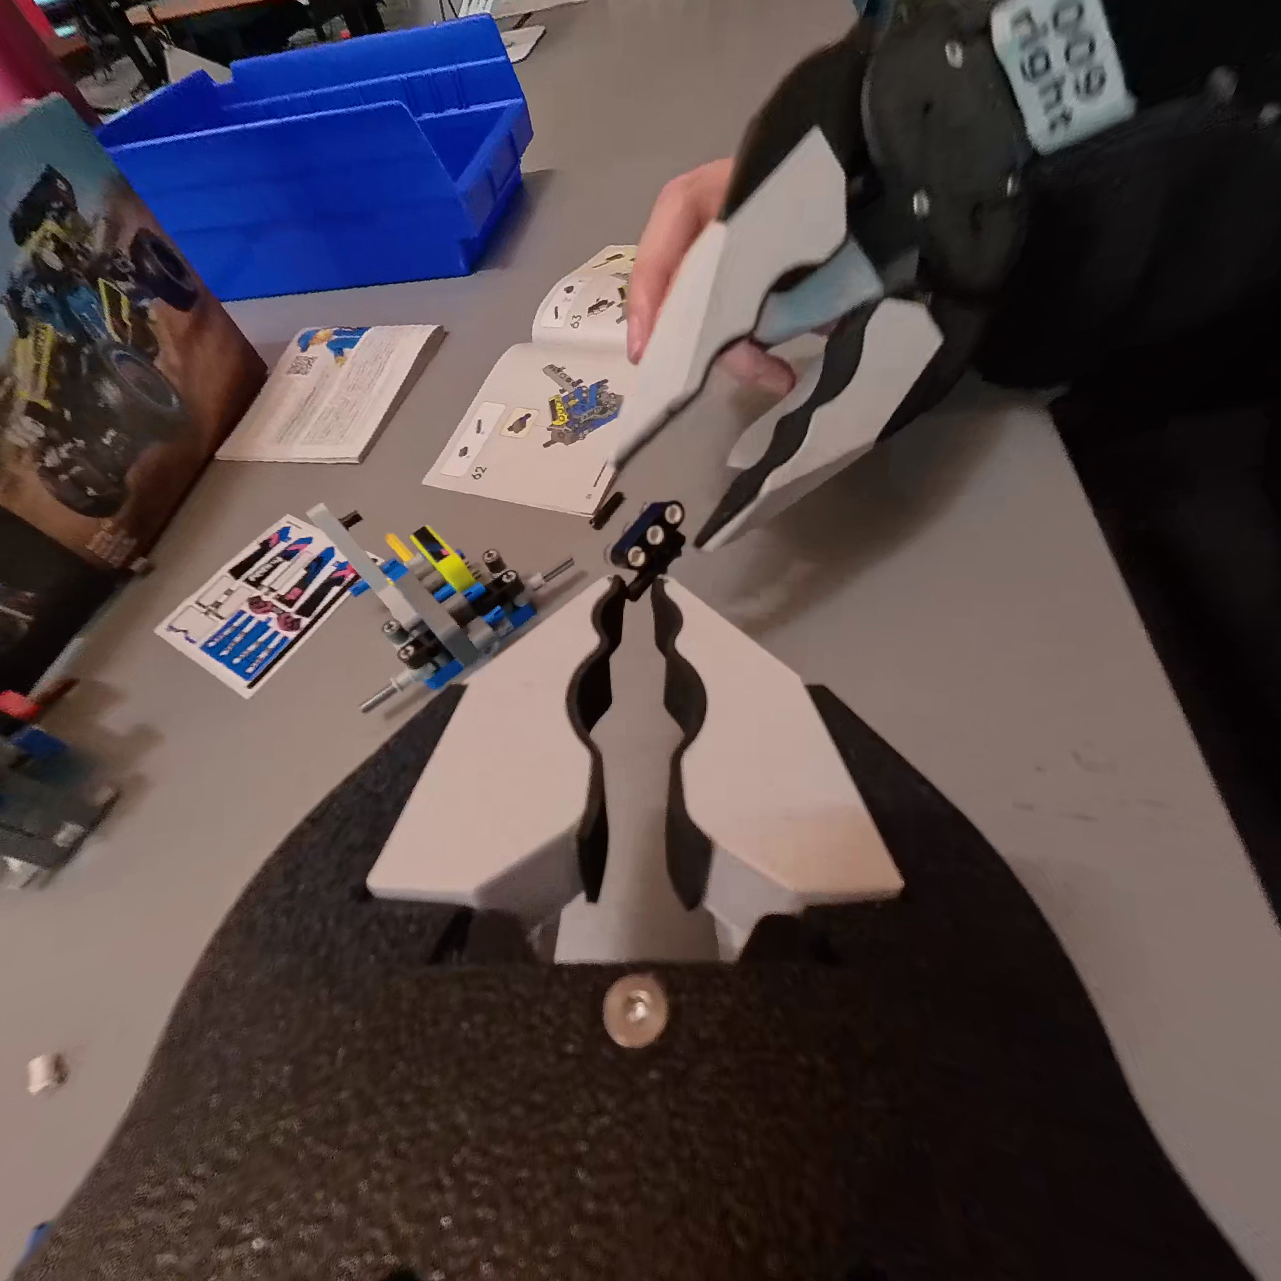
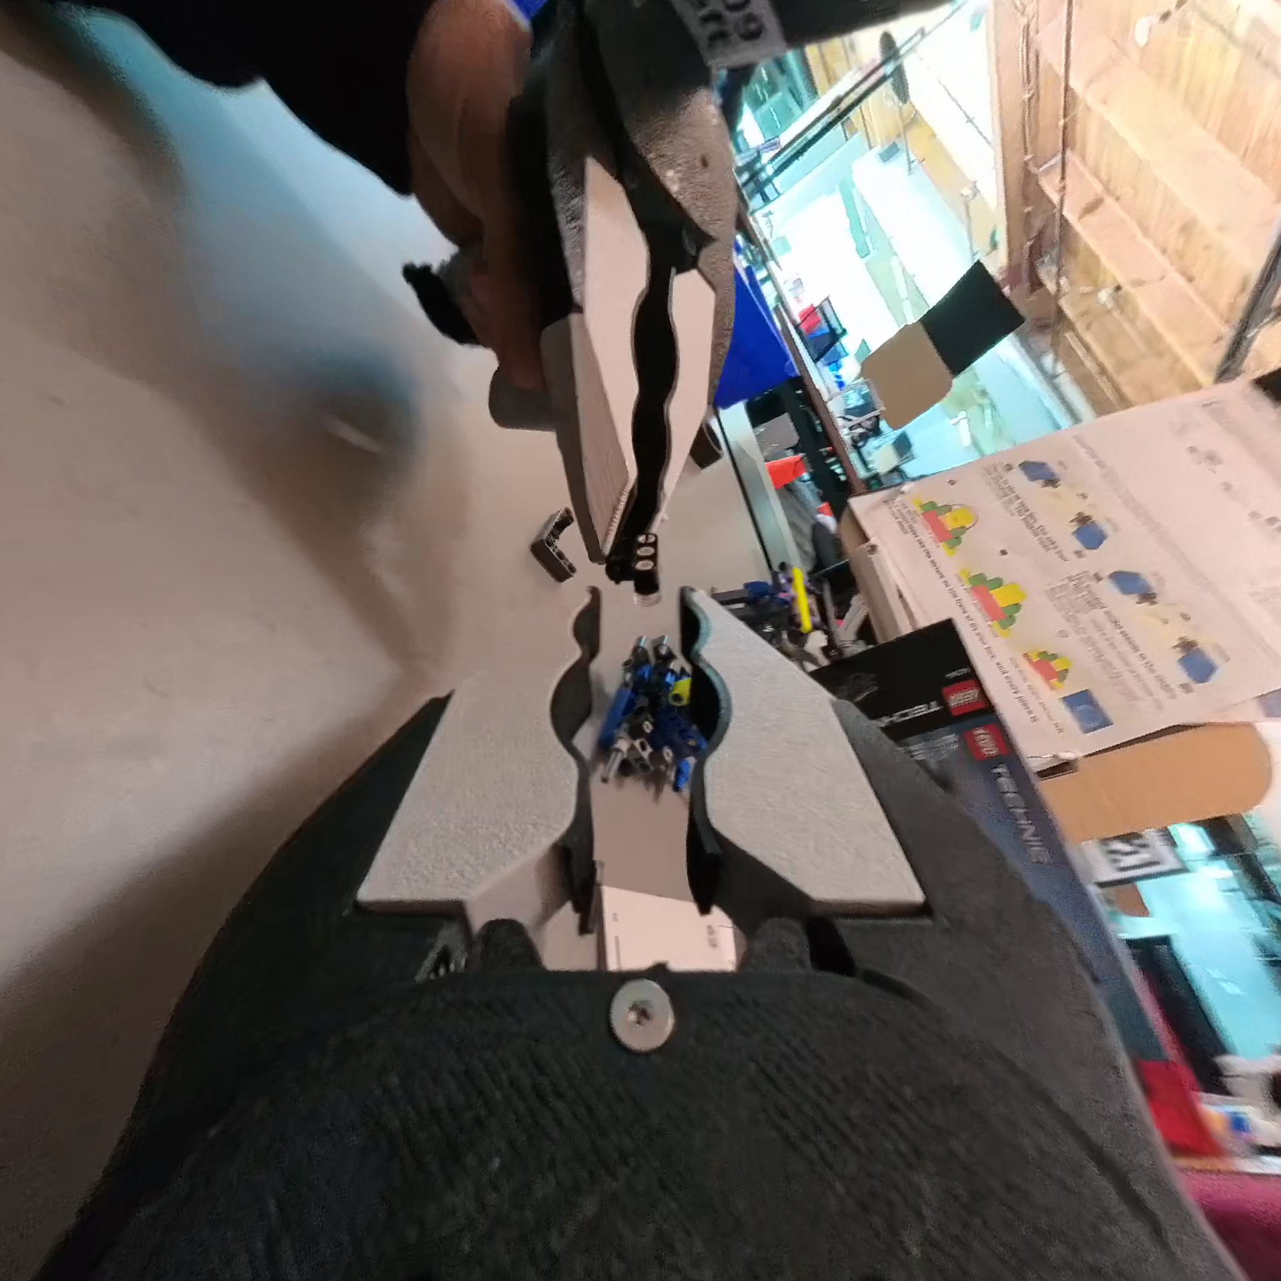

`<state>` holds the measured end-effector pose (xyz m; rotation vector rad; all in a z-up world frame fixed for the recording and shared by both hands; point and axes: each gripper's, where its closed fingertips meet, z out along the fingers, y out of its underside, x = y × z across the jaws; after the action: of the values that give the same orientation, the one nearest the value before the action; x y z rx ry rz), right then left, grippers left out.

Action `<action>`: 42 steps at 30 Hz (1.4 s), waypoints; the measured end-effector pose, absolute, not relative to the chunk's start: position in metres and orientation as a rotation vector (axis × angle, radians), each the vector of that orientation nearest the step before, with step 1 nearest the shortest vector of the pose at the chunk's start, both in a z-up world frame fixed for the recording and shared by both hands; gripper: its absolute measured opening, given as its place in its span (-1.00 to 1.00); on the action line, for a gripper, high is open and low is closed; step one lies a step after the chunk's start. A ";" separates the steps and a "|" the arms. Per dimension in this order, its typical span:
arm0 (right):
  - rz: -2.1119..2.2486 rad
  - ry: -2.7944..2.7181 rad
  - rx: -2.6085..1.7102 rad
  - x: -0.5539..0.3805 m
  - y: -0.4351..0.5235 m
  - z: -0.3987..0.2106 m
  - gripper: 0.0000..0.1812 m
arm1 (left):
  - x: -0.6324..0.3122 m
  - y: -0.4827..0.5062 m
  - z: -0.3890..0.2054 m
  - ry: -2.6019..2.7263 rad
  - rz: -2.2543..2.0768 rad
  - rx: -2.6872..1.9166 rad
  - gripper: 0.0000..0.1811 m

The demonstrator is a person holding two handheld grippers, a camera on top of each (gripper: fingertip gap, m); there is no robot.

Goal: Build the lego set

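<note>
Lego pieces are sitting partly joined on the grey worktop: a small chassis-like assembly of blue, black, grey and yellow parts with axles sticking out of both ends. I am judging the build as well under way but far from finished. The instruction booklet is lying open beyond it, the sticker sheet beside it is looking unused, and loose parts are still lying about, among them a small black piece near the booklet's edge and a dark angled piece seen in the right wrist view.

I am pinching a short beam with three holes, dark blue and black, at the very tips of my left gripper, whose fingers are nearly together around its lower end. I am holding the beam up above the worktop, to the right of the assembly and apart from it.

My right gripper is hanging with its fingers spread and empty, tips just beside the beam on either side, not visibly touching it. I am judging that the beam is being passed or re-gripped before going onto the assembly.
</note>
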<state>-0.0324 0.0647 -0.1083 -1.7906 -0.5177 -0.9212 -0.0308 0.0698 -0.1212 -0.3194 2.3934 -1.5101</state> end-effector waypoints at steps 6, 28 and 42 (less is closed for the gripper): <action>-0.422 -0.143 -1.819 -0.030 0.063 -0.105 -0.55 | -0.022 0.070 -0.130 2.352 -1.331 -0.183 -0.94; -0.322 0.331 -1.945 0.031 0.068 -0.132 -0.88 | 0.029 0.088 -0.153 2.345 -1.175 -0.689 -0.55; -0.388 0.317 -2.039 0.035 0.077 -0.145 -0.89 | 0.034 0.082 -0.166 2.404 -1.189 -0.809 -0.70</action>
<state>0.0352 0.0769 -0.1453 -2.0391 0.3173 -0.3882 0.0343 0.0824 -0.1658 -0.8090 2.4037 -1.1888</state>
